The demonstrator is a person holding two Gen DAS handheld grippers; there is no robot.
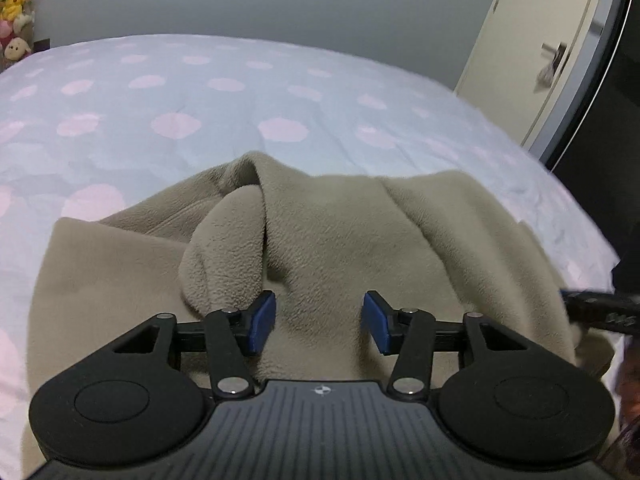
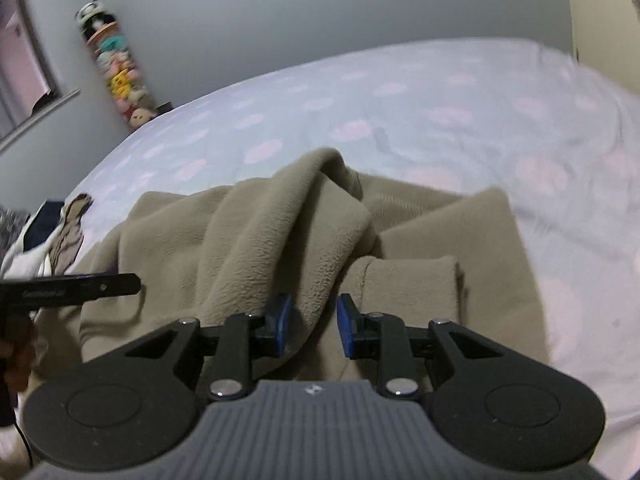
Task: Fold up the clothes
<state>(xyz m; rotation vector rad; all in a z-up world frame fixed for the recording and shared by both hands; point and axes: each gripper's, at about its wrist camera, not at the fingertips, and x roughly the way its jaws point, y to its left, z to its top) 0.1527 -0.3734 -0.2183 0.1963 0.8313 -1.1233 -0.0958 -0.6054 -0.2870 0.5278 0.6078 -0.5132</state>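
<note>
A beige fleece garment [image 1: 340, 240] lies crumpled on the bed in front of both grippers. My left gripper [image 1: 320, 322] hovers low over it, its blue pads [image 1: 262, 320] well apart with only flat fleece under the gap; a rolled fold touches the left pad from outside. In the right wrist view, a thick ridge of the same fleece garment [image 2: 280, 232] runs down between my right gripper's [image 2: 314, 324] blue pads [image 2: 282, 322], which stand close on it. The right gripper's black finger [image 1: 600, 312] shows at the left view's right edge.
The bed [image 1: 240, 92] has a pale blue cover with pink dots, bare beyond the garment. A cream door [image 1: 532, 52] stands at the right. Plush toys [image 2: 120, 76] are stacked by the far wall. Other clothes [image 2: 60, 236] lie at the bed's left edge.
</note>
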